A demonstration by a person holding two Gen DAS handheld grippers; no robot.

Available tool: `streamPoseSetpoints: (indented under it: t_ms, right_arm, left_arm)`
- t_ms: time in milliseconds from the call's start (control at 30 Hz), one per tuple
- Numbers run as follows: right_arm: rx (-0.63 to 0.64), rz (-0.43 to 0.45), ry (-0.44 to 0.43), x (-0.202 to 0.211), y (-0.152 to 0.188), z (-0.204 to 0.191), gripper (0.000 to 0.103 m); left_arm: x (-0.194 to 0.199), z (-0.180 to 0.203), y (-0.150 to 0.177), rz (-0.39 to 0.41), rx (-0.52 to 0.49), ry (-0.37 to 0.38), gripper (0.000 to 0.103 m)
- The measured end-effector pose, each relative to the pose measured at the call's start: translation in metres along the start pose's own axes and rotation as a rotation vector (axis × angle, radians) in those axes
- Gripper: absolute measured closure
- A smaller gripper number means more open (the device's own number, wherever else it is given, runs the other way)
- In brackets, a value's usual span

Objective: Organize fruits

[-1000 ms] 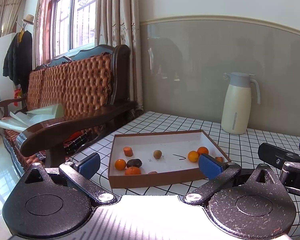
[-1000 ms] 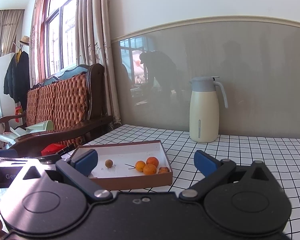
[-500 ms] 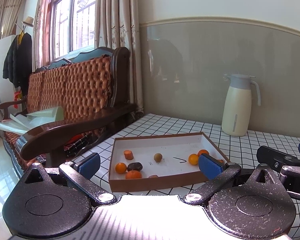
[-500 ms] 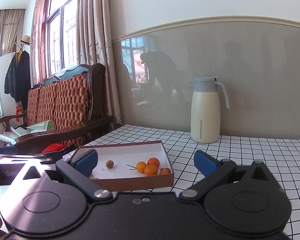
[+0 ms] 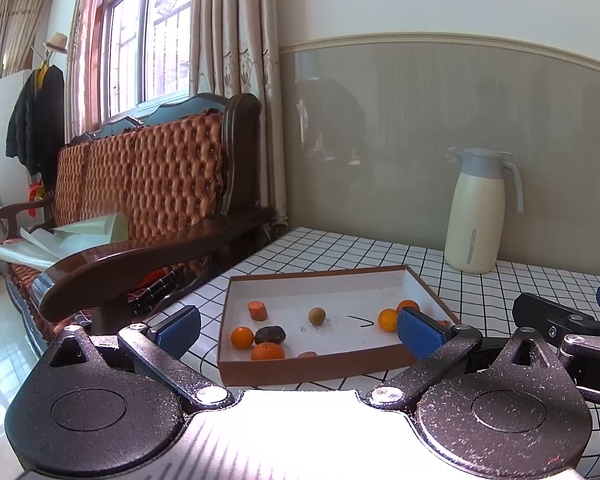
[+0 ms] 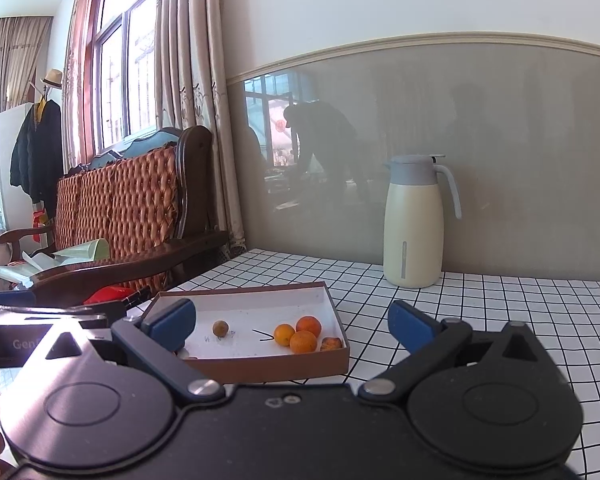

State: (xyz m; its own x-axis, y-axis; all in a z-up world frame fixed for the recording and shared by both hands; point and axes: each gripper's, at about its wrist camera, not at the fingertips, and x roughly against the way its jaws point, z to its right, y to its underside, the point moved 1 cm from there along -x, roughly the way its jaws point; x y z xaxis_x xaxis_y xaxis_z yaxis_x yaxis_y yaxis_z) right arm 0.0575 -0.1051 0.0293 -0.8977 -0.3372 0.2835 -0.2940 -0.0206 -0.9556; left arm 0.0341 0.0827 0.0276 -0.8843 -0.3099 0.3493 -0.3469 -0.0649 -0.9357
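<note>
Brown-walled, white-floored shallow cardboard box point(image 5: 324, 368) lies on the white tabletop with a black grid pattern point(image 5: 380, 256), ahead of both grippers. At its left end, seen from the left wrist, lie a round orange fruit point(image 5: 242, 337), a second orange fruit point(image 5: 267, 351), a dark brown oval piece point(image 5: 270, 334) touching or nearly touching both, and a cut orange chunk point(image 5: 257, 310) farther back. A small tan-brown round fruit point(image 5: 317, 315) sits alone near the middle. At the right end, three orange fruits point(image 6: 298, 334) cluster together, with a shrivelled orange piece point(image 6: 331, 343) in the near right corner.

Left gripper point(image 5: 298, 330): jaws wide, holding nothing; its right blue pad hides part of the box's right end. Right gripper point(image 6: 292, 322): jaws wide, likewise empty; its left blue pad covers the box's near left part.

Cream thermos jug with grey lid and handle point(image 6: 414, 222) stands far right against the grey wall panel point(image 6: 520, 152), well apart from the box. Dark wooden sofa with orange tufted cushions point(image 5: 148, 184) borders the tabletop's left side, below a curtained window point(image 5: 140, 40).
</note>
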Motion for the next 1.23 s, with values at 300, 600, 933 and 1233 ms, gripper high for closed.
streamPoseSetpoints:
  t_ms: [300, 600, 933, 1233]
  right_arm:
    - [0.000, -0.002, -0.002, -0.003, -0.001, 0.000, 0.006]
    - [-0.003, -0.010, 0.001, -0.008, 0.001, 0.001, 0.006]
    - [-0.014, -0.029, -0.001, -0.023, 0.003, 0.004, 0.006]
    - [-0.021, -0.064, -0.005, -0.045, 0.009, 0.012, 0.006]
  left_arm:
    - [-0.003, 0.001, 0.001, -0.002, 0.002, 0.003, 0.000]
    - [-0.010, 0.002, 0.002, -0.013, 0.003, -0.002, 0.000]
    - [-0.028, 0.006, 0.002, -0.037, 0.006, -0.003, 0.000]
    - [-0.050, 0.006, 0.009, -0.022, 0.039, 0.031, 0.000]
